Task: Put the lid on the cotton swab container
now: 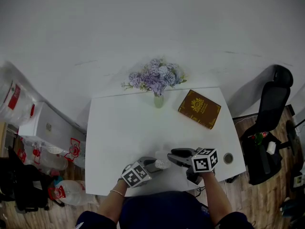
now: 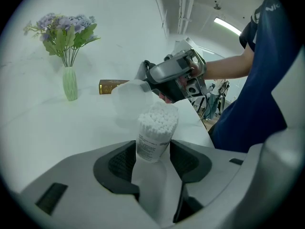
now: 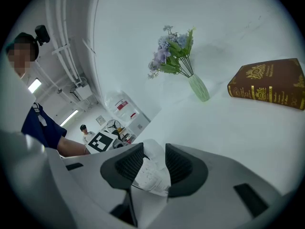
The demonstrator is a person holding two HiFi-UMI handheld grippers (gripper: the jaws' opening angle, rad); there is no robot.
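The cotton swab container [image 2: 155,130], a clear tube packed with white swabs and without its lid, stands on the white table [image 1: 124,128] near the front edge. It sits between the pads of my left gripper [image 2: 153,159]. The left pad lies against it and a thin gap shows at the right pad, so this gripper is open. In the head view the container [image 1: 162,164] is just off the left gripper [image 1: 153,163]. My right gripper [image 3: 152,168] is shut on the translucent lid [image 3: 151,173]. It holds the lid [image 2: 129,97] above the table just behind the container.
A green vase of purple flowers [image 1: 158,99] stands at the table's far edge, with a brown book [image 1: 199,109] to its right. A round grommet [image 1: 228,158] sits at the near right corner. A black office chair [image 1: 269,123] is to the right, and plastic bags [image 1: 62,156] lie on the floor to the left.
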